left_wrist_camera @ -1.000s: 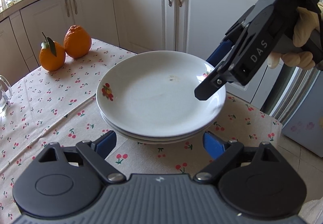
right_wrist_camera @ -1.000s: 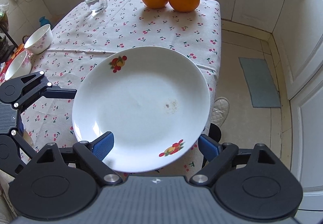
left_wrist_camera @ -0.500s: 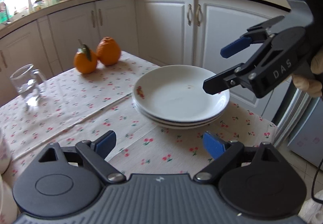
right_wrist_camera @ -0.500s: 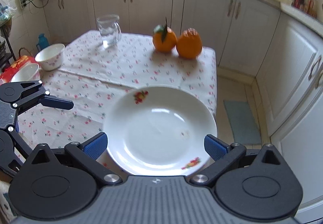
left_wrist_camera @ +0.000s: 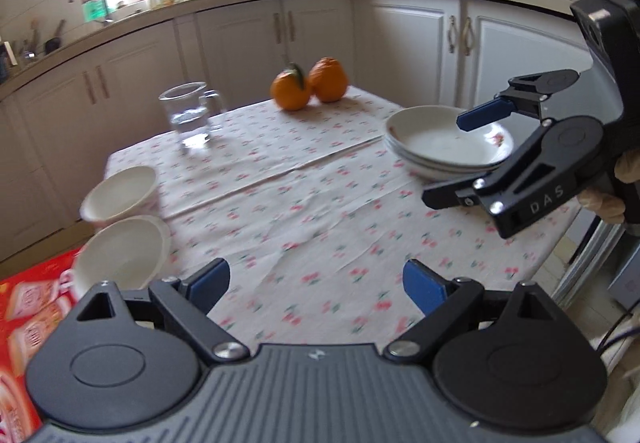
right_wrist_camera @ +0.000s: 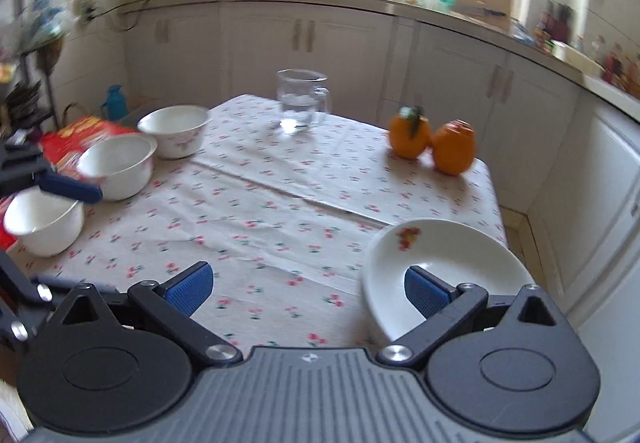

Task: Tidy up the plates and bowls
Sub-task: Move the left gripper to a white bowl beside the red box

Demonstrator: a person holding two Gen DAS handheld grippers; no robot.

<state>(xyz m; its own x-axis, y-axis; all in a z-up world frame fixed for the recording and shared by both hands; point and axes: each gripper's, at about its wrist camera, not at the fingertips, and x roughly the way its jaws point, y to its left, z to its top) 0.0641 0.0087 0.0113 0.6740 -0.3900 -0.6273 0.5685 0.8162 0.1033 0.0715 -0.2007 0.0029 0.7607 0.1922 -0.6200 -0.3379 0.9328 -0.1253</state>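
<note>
A stack of white plates (left_wrist_camera: 424, 139) with fruit prints rests at the table's right corner, also low right in the right wrist view as plates (right_wrist_camera: 452, 255). Three white bowls (right_wrist_camera: 174, 129), (right_wrist_camera: 118, 163), (right_wrist_camera: 44, 219) stand along the left side; two bowls (left_wrist_camera: 120, 193), (left_wrist_camera: 124, 259) show in the left wrist view. My left gripper (left_wrist_camera: 316, 287) is open over bare tablecloth, near the bowls, and appears as the left gripper (right_wrist_camera: 60, 235). My right gripper (right_wrist_camera: 308, 291) is open and empty, just left of the plates, and hovers in front of them as the right gripper (left_wrist_camera: 456, 155).
Two oranges (left_wrist_camera: 308, 85) and a glass mug (left_wrist_camera: 188, 113) stand at the far side of the cherry-print tablecloth (left_wrist_camera: 304, 211). A red box (right_wrist_camera: 86, 129) lies by the bowls. White cabinets surround the table. A gloved hand (left_wrist_camera: 616, 195) holds the right gripper.
Both grippers pulled back from the plate stack and swung left, bringing the bowls and mug into view. The right jaws spread wider. The plates stayed on the table.
</note>
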